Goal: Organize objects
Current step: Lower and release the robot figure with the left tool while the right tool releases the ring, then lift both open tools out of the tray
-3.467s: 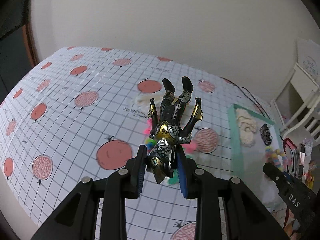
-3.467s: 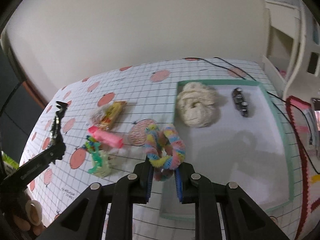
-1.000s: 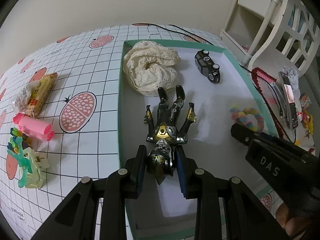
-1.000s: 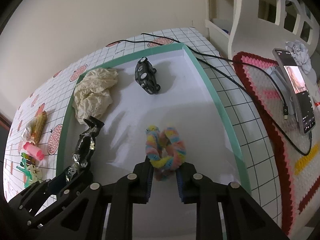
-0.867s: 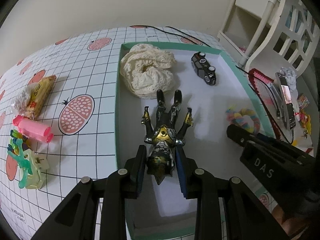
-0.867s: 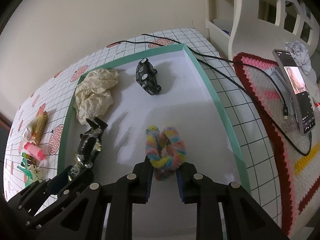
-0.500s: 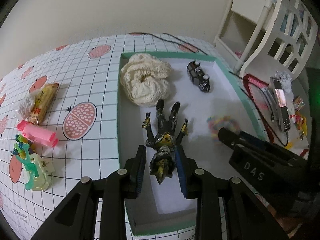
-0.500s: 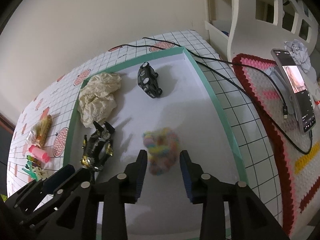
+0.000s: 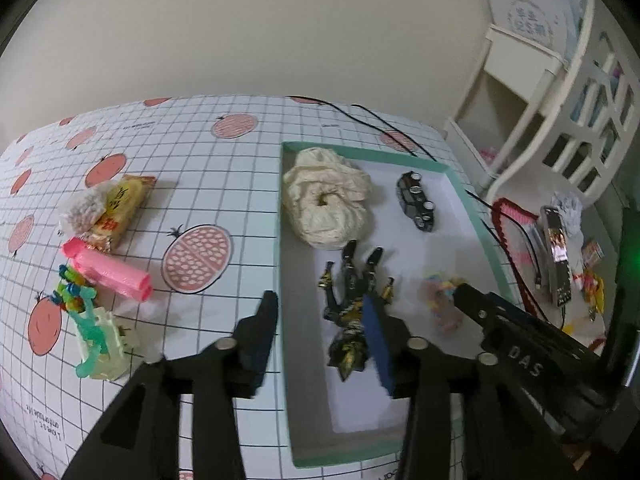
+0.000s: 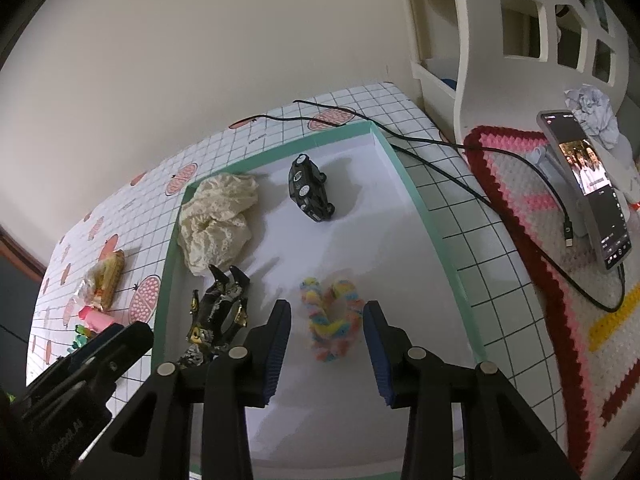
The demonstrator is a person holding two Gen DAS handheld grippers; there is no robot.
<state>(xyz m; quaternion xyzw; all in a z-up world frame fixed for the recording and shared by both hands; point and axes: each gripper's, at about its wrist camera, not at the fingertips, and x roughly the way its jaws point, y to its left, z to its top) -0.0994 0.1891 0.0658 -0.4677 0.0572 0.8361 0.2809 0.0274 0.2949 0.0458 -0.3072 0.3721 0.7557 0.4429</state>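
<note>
Mint-green walls bound the white tray (image 10: pixel 416 204), which is set on the grid-patterned tablecloth (image 9: pixel 208 152). Both tools are seen with fingers spread wide and nothing gripped. The left gripper (image 9: pixel 322 330) is positioned over the tray's left wall; the black-and-gold action figure (image 9: pixel 352 312) lies flat on the tray floor, just beside the right-hand finger. The right gripper (image 10: pixel 325 336) is held above the rainbow scrunchie (image 10: pixel 331 320), which rests on the tray floor between the fingers; contact cannot be determined. A cream lace scrunchie (image 10: pixel 218 220) and a black toy car (image 10: pixel 310 194) are located at the tray's far end. A snack packet (image 9: pixel 114 208), a pink roll (image 9: pixel 110 274) and a green toy (image 9: pixel 94 336) are located on the cloth, outside the tray.
</note>
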